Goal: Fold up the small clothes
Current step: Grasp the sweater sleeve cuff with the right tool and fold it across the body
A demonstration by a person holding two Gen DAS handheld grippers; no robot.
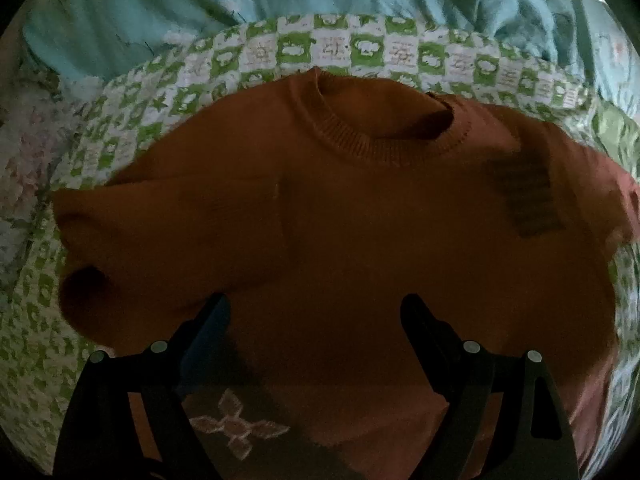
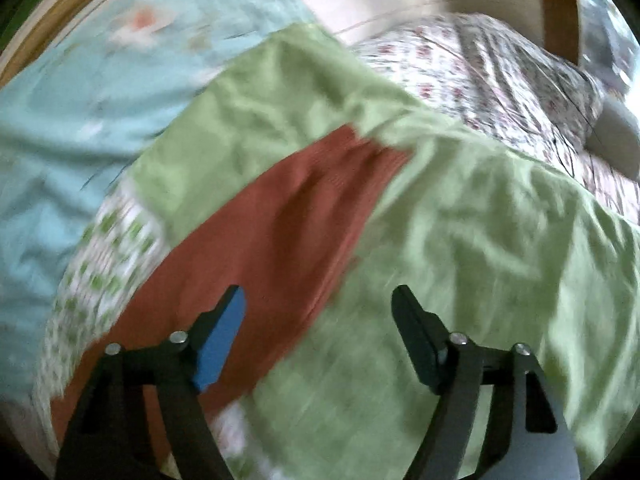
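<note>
Sweater (image 1: 340,220) beneath both empty, spread grippers (image 1: 316,308) (image 2: 320,300)

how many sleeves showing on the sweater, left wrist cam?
2. One sleeve is folded across at the sweater's left side; the other sleeve sticks out at the right edge, partly cut off by the frame.

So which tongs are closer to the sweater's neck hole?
Left. The left tongs hang open over the sweater body, facing its neck hole. The right tongs hang open over a sleeve; no neck hole shows there.
</note>
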